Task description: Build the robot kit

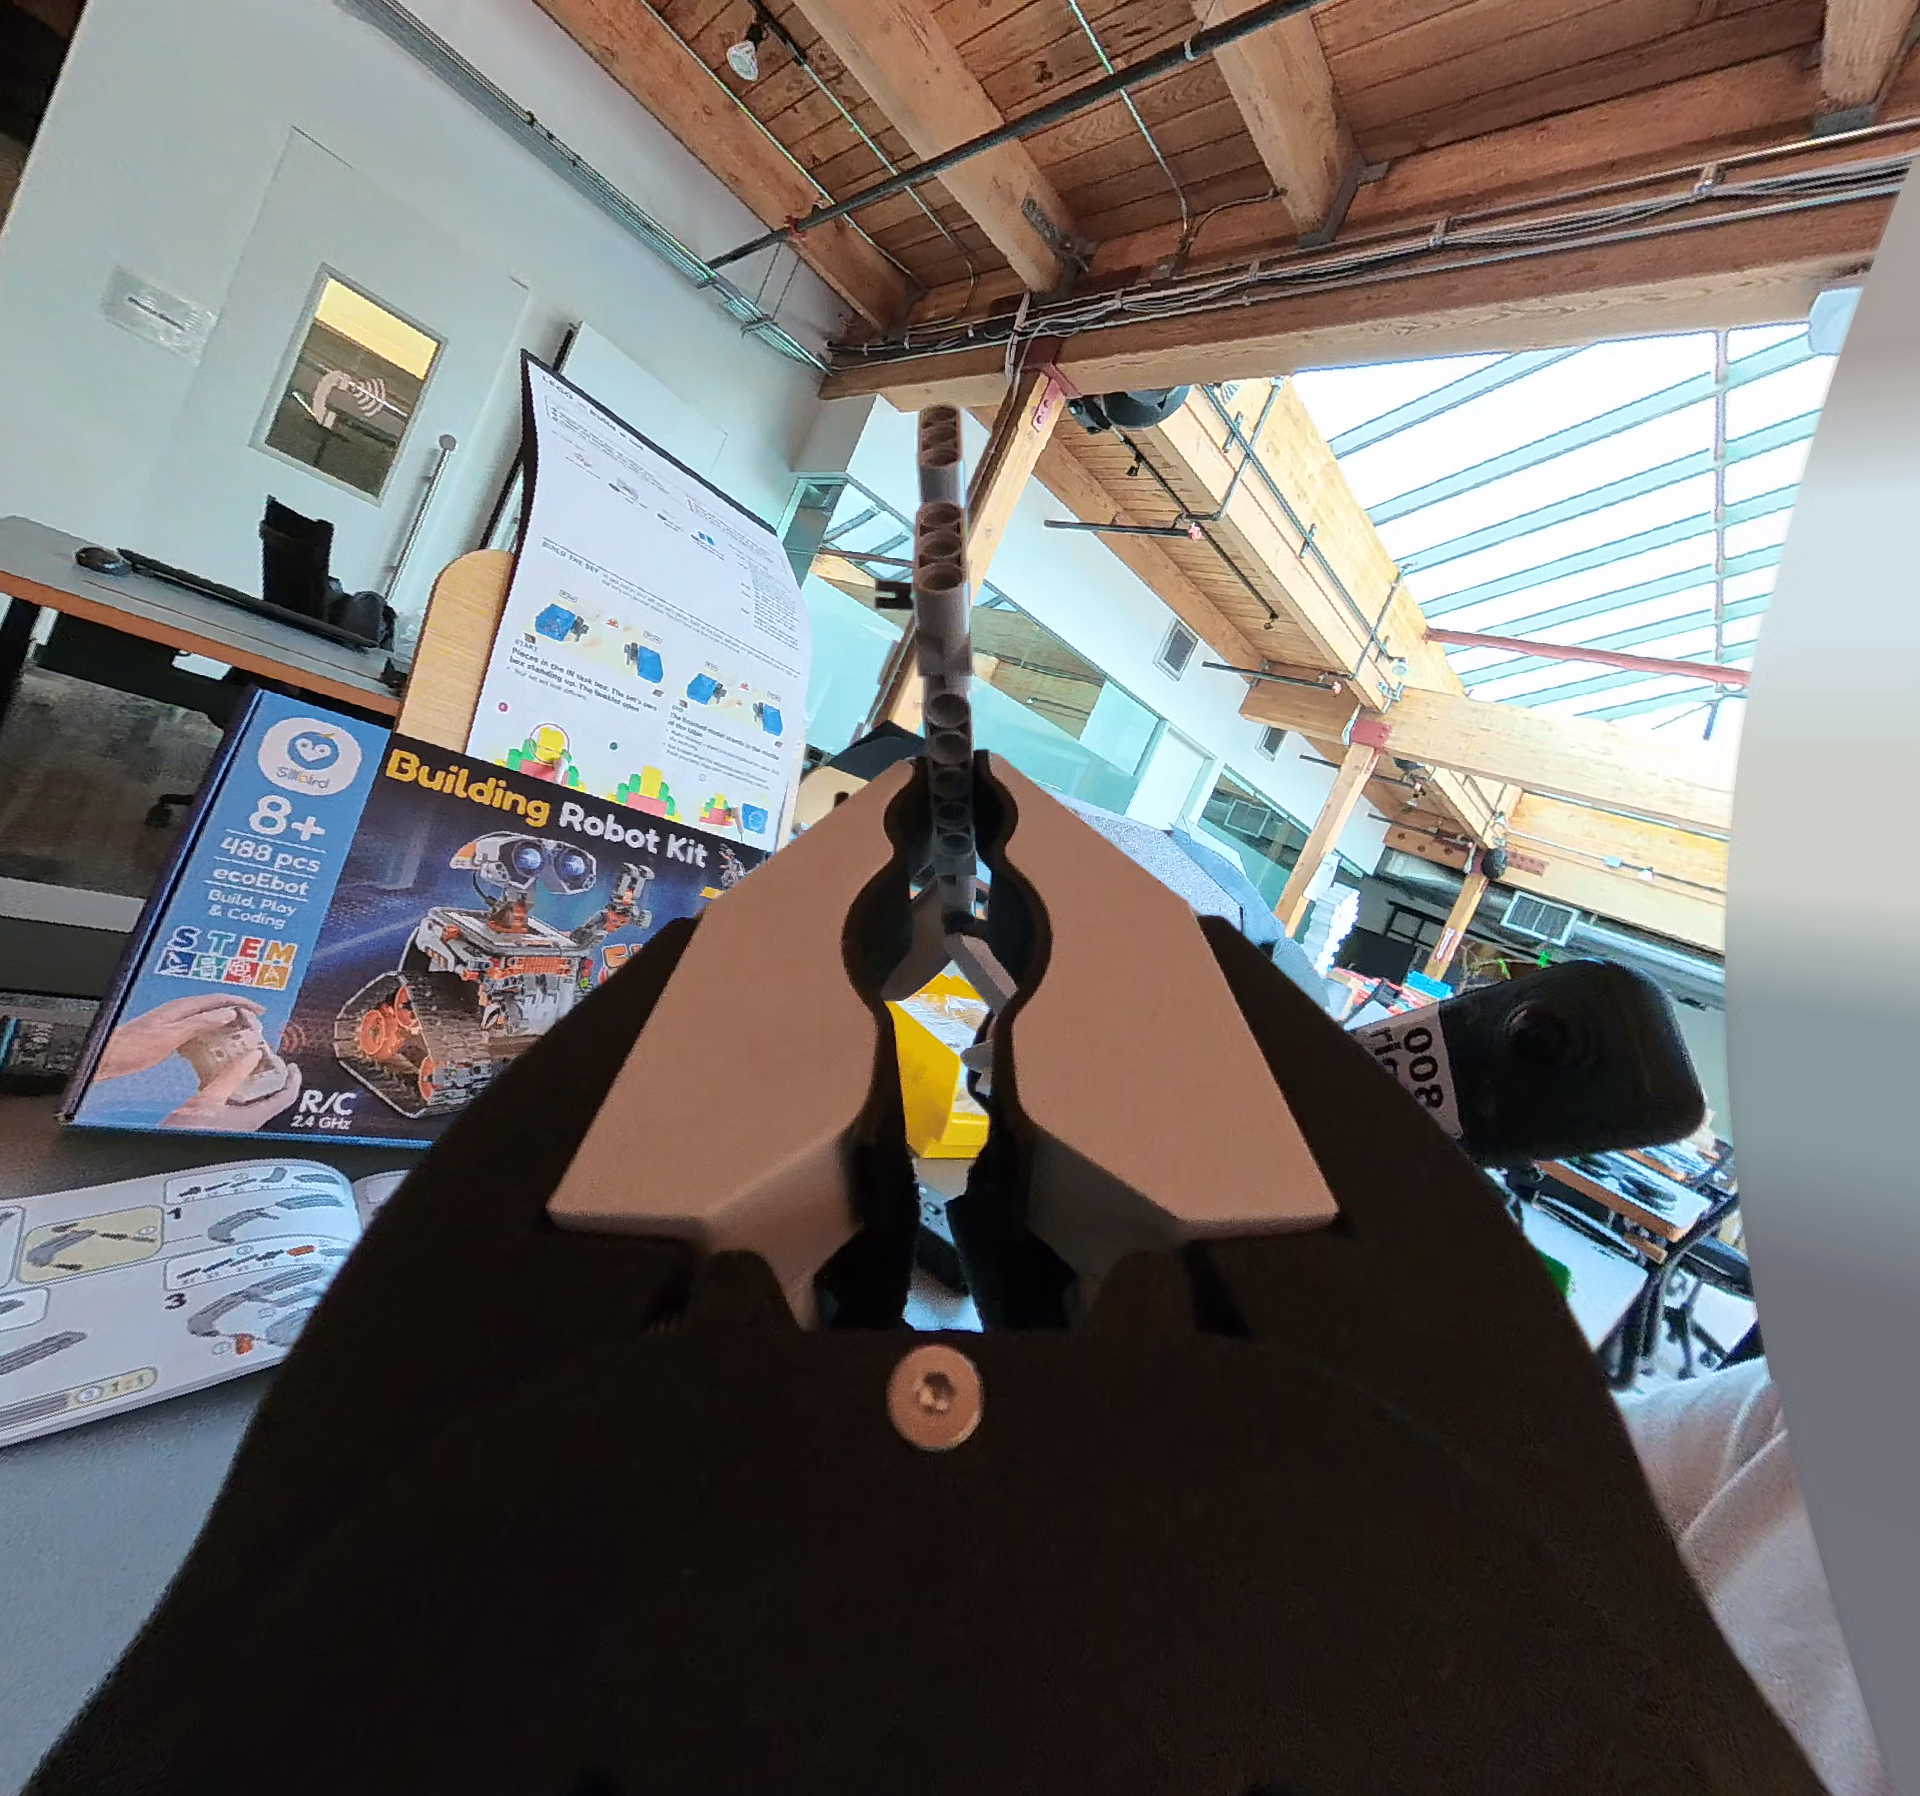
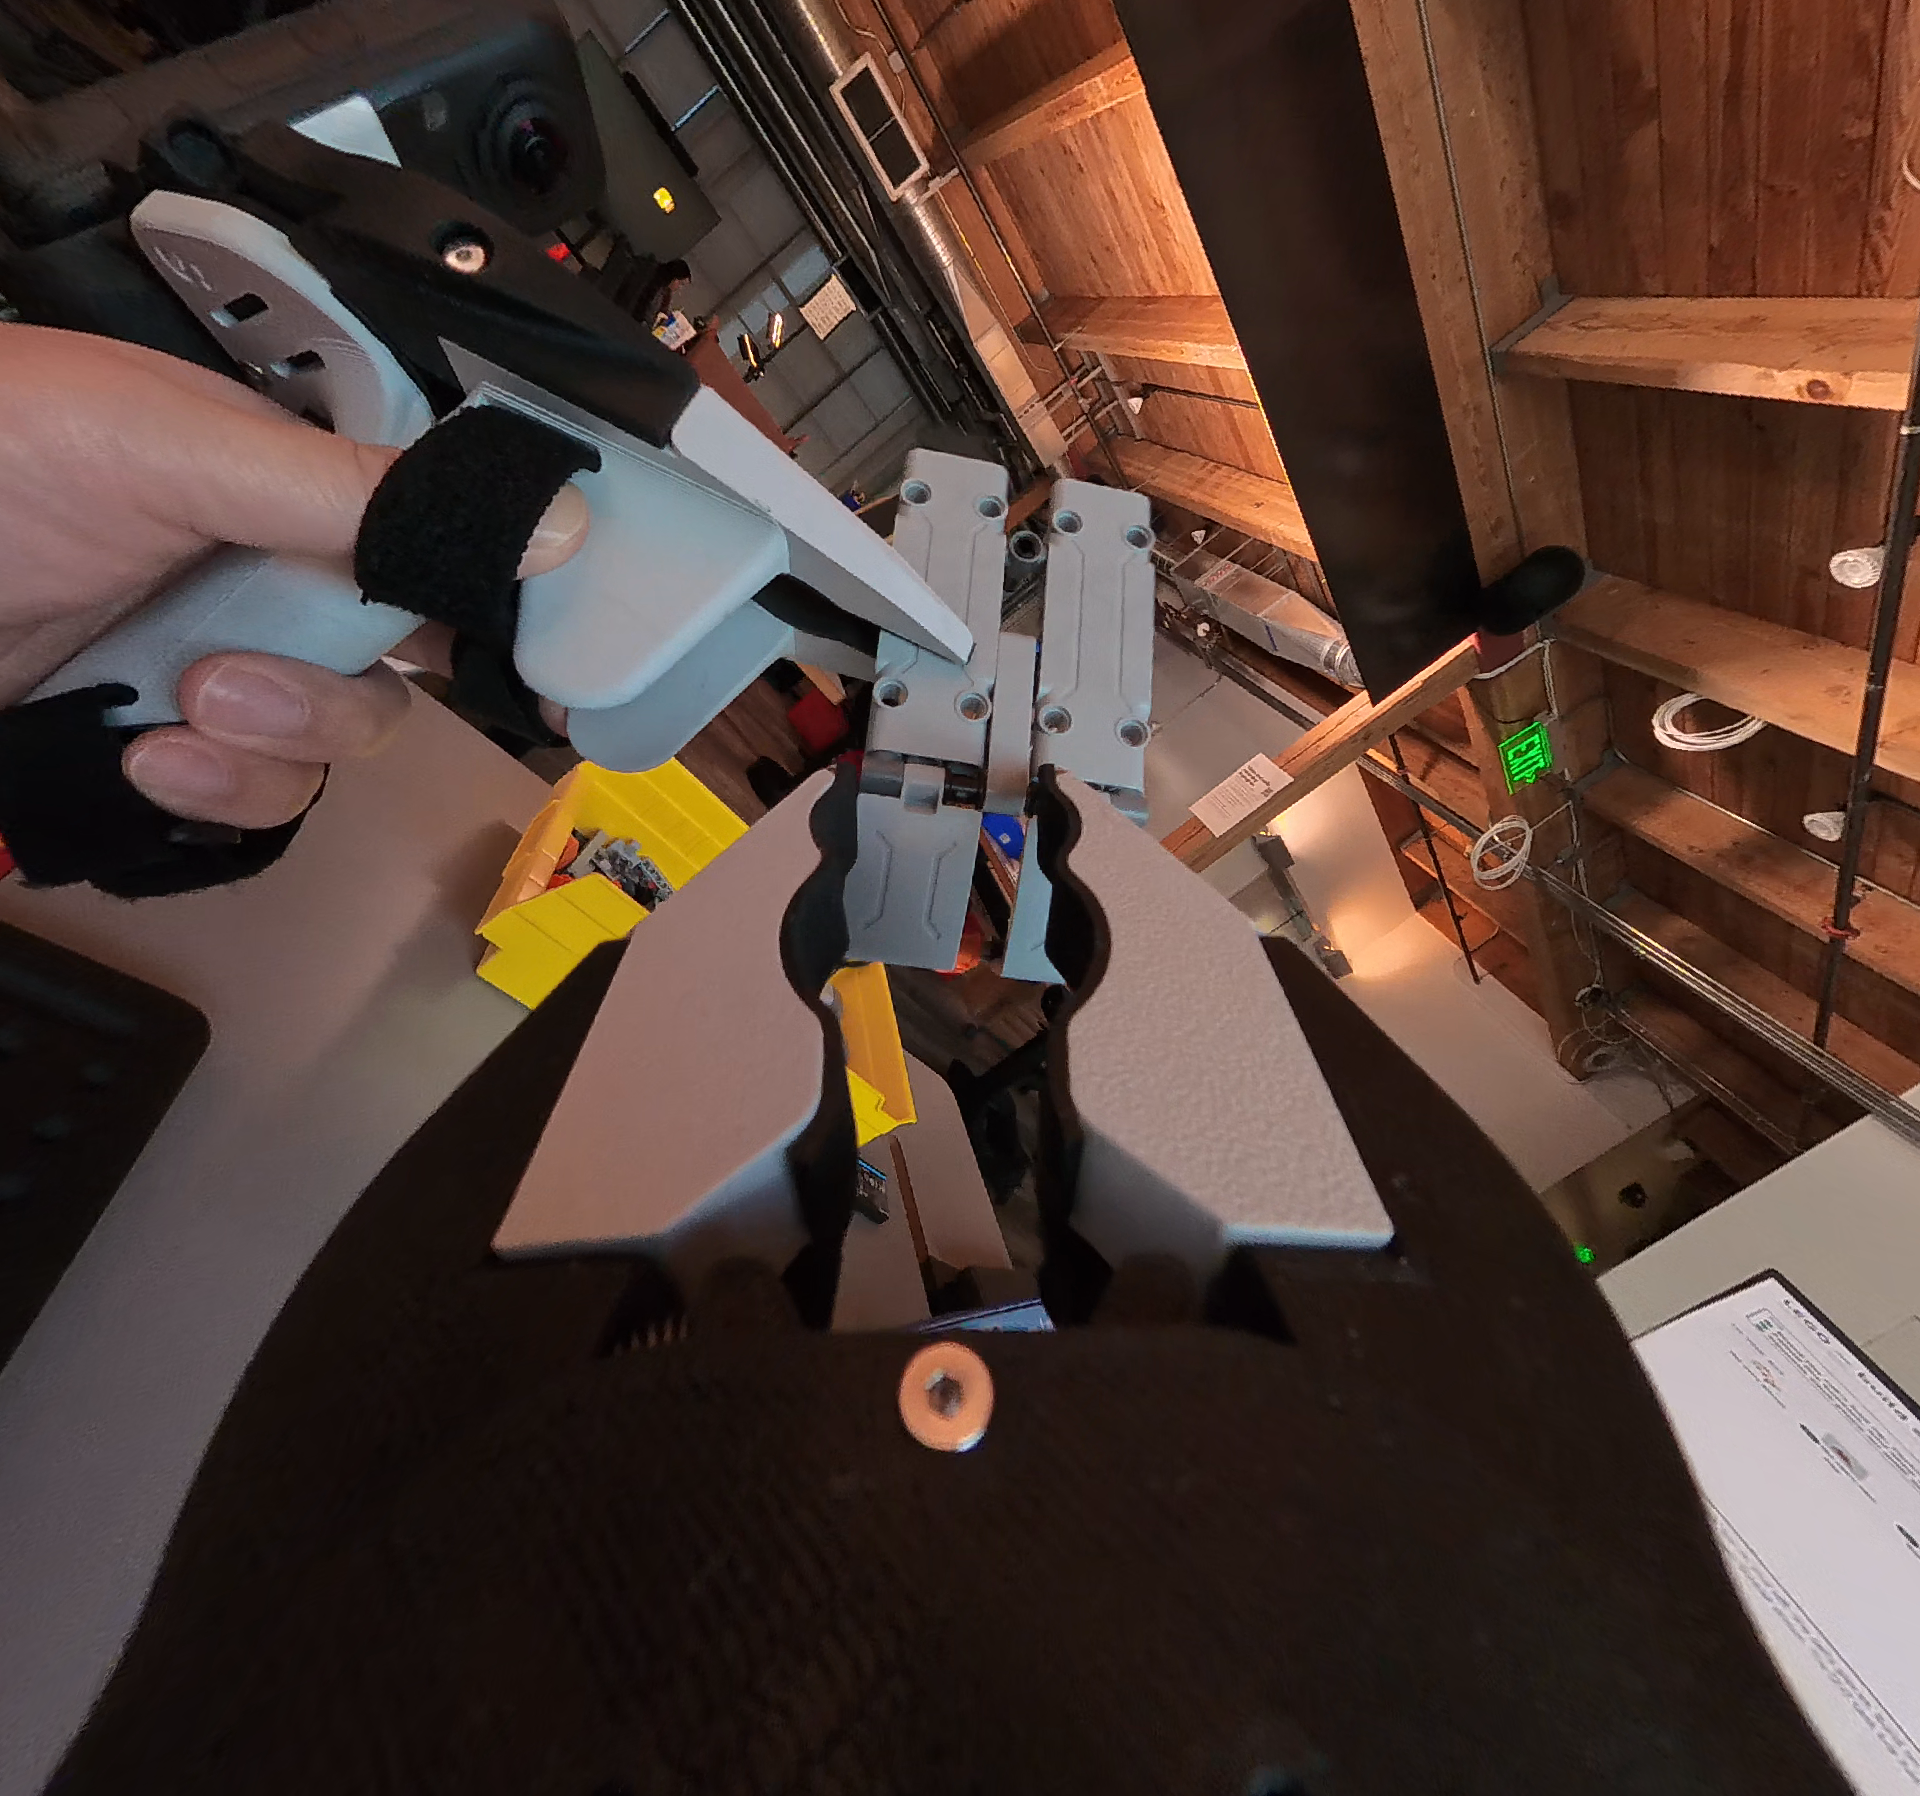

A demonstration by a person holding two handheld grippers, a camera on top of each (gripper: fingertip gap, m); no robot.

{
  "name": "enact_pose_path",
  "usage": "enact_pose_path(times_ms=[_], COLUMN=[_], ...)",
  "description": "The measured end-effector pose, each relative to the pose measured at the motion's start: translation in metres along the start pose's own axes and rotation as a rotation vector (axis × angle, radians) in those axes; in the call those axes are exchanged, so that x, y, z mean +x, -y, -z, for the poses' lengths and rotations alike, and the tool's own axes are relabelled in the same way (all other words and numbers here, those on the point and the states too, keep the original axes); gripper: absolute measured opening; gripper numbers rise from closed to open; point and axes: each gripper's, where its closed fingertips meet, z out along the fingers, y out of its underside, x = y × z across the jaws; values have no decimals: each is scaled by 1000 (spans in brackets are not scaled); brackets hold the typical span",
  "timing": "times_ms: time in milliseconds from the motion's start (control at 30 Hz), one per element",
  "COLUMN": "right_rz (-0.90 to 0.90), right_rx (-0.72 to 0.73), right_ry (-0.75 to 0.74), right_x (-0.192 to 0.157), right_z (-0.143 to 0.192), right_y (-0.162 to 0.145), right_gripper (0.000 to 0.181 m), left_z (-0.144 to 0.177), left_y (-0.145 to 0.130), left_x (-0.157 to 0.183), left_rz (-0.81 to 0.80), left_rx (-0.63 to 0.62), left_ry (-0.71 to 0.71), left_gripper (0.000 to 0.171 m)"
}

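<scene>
Above the bench (image 1: 83, 1497), held up toward the timber ceiling, a grey plastic assembly of ribbed panels pinned to a holed beam (image 2: 997, 666) sits between both tools. The right gripper (image 2: 940, 873) has its fingers pinching the lower panels of that assembly. The left gripper (image 1: 951, 842) has its fingers pressed onto the same piece, seen edge-on as a thin beam with round holes; in the right wrist view its pale fingertip touches the upper left panel, a person's hand (image 2: 156, 541) squeezing the handle. Below lie a yellow plastic parts bin (image 2: 613, 873), a blue robot-kit box (image 1: 343, 915), an open instruction booklet (image 1: 156, 1258) and a propped printed sheet (image 1: 644, 603).
</scene>
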Motion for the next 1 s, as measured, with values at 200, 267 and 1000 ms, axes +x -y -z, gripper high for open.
enact_pose_path(times_ms=[200,267,1000], right_rz=[39,45,22], right_rx=[-30,-46,-60], right_ry=[-12,-22,-3], right_x=[-1,0,-1], right_z=[-1,-1,-1], right_y=[-1,-1,0], right_gripper=[32,32,30], left_z=[0,0,0], left_y=[0,0,-7], left_x=[0,0,2], left_rz=[-18,-22,-64], left_rx=[4,8,-5], left_ry=[8,13,24], left_gripper=[4,4,5])
